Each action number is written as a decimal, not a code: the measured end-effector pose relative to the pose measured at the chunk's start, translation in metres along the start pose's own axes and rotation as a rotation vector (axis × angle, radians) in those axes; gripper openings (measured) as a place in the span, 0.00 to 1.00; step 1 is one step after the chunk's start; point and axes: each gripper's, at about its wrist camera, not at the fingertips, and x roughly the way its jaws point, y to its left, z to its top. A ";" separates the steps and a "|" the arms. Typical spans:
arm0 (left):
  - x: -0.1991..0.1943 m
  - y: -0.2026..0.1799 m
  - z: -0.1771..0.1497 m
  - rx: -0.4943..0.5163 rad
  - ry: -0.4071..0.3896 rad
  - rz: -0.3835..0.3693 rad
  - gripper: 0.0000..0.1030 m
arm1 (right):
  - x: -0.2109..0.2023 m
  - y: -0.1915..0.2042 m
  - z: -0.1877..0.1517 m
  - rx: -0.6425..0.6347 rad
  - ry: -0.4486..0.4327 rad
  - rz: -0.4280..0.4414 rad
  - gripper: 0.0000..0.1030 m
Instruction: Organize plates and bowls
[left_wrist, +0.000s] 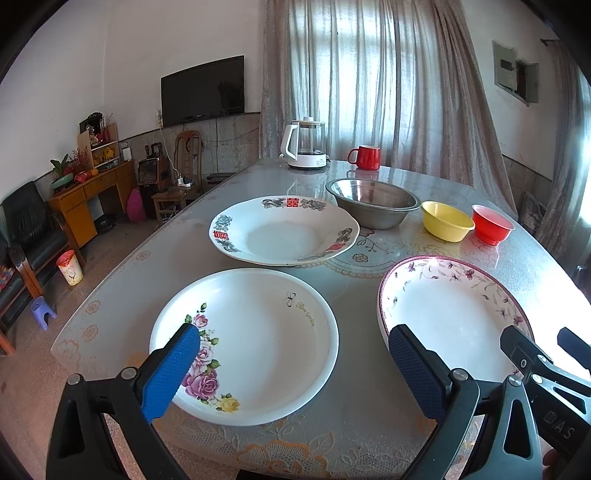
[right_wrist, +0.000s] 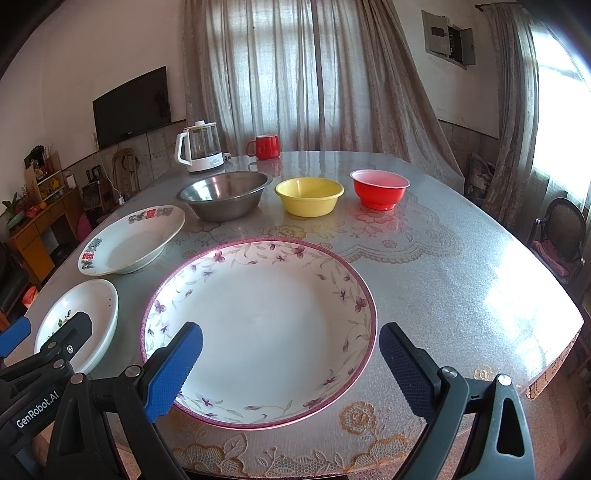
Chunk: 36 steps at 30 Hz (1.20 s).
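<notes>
My left hand-held gripper (left_wrist: 293, 373) hangs wide open and empty over the rose plate (left_wrist: 255, 343) at the surface's near edge, and my right hand-held gripper (right_wrist: 291, 369), equally spread and empty, over the purple-rimmed plate (right_wrist: 266, 325) beside it.

right tool (right_wrist: 290, 363) agape | above purple-flowered plate (right_wrist: 266, 314) | nothing held
</notes>
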 end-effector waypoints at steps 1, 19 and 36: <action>0.000 0.000 0.000 0.000 0.000 -0.001 1.00 | 0.000 0.000 0.000 0.001 0.000 0.001 0.95; -0.001 0.000 -0.003 0.000 0.004 -0.003 1.00 | 0.000 -0.003 0.000 0.007 0.001 0.011 0.95; -0.001 -0.007 0.000 0.018 0.019 -0.027 1.00 | 0.001 -0.015 0.002 0.034 0.007 0.030 0.95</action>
